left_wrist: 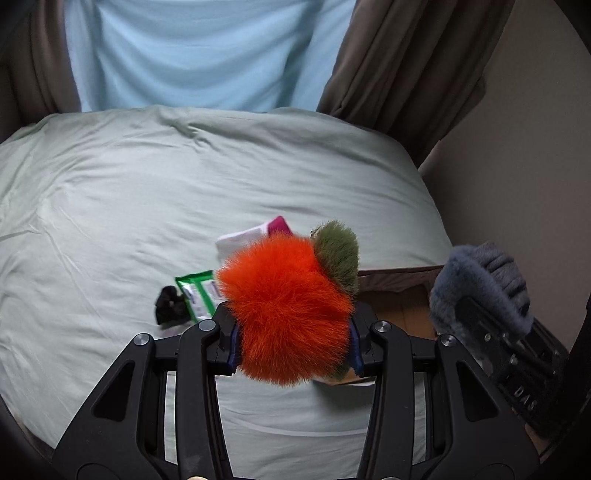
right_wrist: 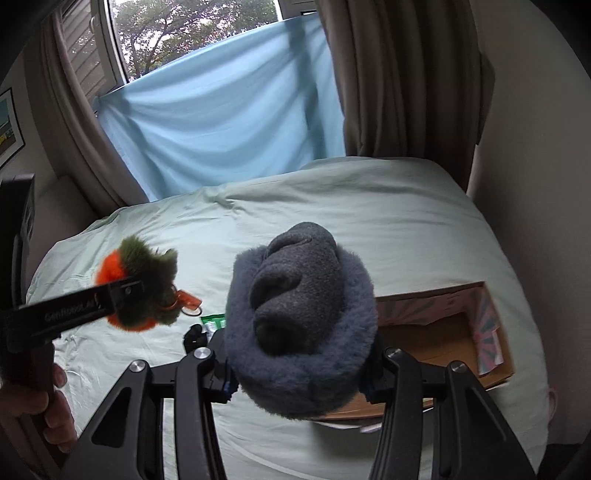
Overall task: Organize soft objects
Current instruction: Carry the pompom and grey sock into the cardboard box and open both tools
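Fluffy orange pompom [left_wrist: 284, 314], woolly grey slipper [right_wrist: 299, 332]

On my feed: pale green bedsheet [left_wrist: 110, 192], creased; light blue cloth [right_wrist: 229, 122] hung across the window [right_wrist: 192, 33], trees beyond; brown curtains [right_wrist: 406, 81] either side; a framed picture [right_wrist: 8, 125] on the left wall.

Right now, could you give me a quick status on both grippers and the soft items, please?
Left gripper shut on orange fluffy toy, held above bed. Right gripper shut on grey slipper. Cardboard box open, nothing blocking it.
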Available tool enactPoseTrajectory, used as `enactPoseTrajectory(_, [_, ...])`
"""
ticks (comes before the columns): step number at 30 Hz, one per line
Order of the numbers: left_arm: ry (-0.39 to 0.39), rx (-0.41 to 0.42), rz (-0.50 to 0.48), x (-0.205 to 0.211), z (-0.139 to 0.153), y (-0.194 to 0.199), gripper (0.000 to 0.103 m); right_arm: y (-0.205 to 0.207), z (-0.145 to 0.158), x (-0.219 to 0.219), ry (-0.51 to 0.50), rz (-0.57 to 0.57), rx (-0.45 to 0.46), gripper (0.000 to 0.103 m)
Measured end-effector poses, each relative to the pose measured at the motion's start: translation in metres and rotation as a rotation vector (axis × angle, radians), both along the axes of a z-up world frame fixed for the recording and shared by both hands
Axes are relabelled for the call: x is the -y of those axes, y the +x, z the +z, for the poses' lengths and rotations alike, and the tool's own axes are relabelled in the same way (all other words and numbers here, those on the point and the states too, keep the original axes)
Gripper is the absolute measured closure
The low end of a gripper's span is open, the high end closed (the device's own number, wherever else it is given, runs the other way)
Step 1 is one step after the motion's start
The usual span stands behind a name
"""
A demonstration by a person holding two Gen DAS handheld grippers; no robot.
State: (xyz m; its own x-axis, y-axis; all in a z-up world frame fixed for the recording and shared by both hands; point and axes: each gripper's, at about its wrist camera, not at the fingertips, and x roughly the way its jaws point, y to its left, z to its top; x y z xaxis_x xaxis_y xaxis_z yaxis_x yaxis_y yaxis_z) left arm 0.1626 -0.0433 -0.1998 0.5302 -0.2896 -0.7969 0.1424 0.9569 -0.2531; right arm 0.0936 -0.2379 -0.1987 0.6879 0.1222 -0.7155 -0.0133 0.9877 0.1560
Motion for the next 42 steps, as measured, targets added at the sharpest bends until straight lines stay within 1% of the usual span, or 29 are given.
enactPoseTrajectory(3, [-0.003,-0.018,0.002,0.036,-0.006,-0.002,0.064,0.010,-0.001,0.033,-0.014,0.000,-0.029,0.058])
enactPoseTrajectory(9, [0.005,-0.088,-0.020,0.100,-0.033,0.002,0.064,0.030,-0.015,0.088,-0.053,0.005,-0.118,0.058])
enactPoseTrajectory(14, [0.042,-0.139,-0.068,0.144,-0.060,0.012,0.064,0.050,-0.041,0.125,-0.044,-0.017,-0.223,0.058])
enactPoseTrajectory(18, [0.072,-0.197,-0.099,0.176,-0.087,0.025,0.064,0.062,-0.069,0.147,-0.036,-0.041,-0.302,0.058])
enactPoseTrajectory(22, [0.111,-0.242,-0.128,0.195,-0.114,0.037,0.064,0.076,-0.097,0.162,-0.017,-0.054,-0.375,0.058])
enactPoseTrajectory(24, [0.130,-0.271,-0.151,0.205,-0.133,0.042,0.064,0.084,-0.109,0.168,-0.006,-0.067,-0.418,0.058])
enactPoseTrajectory(28, [0.172,-0.327,-0.193,0.222,-0.169,0.050,0.064,0.093,-0.137,0.182,0.061,-0.118,-0.487,0.056])
enactPoseTrajectory(32, [0.201,-0.354,-0.224,0.230,-0.188,0.054,0.064,0.100,-0.158,0.188,0.097,-0.139,-0.526,0.056])
enactPoseTrajectory(34, [0.198,-0.359,-0.231,0.230,-0.192,0.056,0.064,0.104,-0.166,0.191,0.116,-0.143,-0.543,0.055])
enactPoseTrajectory(35, [0.197,-0.342,-0.233,0.229,-0.190,0.055,0.058,0.106,-0.168,0.192,0.126,-0.146,-0.550,0.055])
enactPoseTrajectory(36, [0.220,-0.317,-0.242,0.230,-0.188,0.055,0.051,0.108,-0.171,0.192,0.142,-0.150,-0.559,0.052])
enactPoseTrajectory(37, [0.247,-0.303,-0.256,0.232,-0.187,0.054,0.025,0.110,-0.173,0.193,0.155,-0.150,-0.565,0.046])
enactPoseTrajectory(38, [0.273,-0.290,-0.273,0.234,-0.186,0.053,0.000,0.111,-0.175,0.194,0.161,-0.153,-0.573,0.042])
enactPoseTrajectory(39, [0.298,-0.265,-0.288,0.235,-0.184,0.051,0.000,0.113,-0.175,0.195,0.155,-0.158,-0.578,0.028])
enactPoseTrajectory(40, [0.324,-0.254,-0.300,0.235,-0.183,0.050,0.000,0.115,-0.175,0.196,0.148,-0.162,-0.574,0.008])
enactPoseTrajectory(41, [0.341,-0.259,-0.312,0.234,-0.184,0.049,0.000,0.115,-0.175,0.196,0.146,-0.163,-0.568,0.001])
enactPoseTrajectory(42, [0.340,-0.274,-0.322,0.232,-0.185,0.049,0.000,0.116,-0.174,0.196,0.141,-0.165,-0.561,0.000])
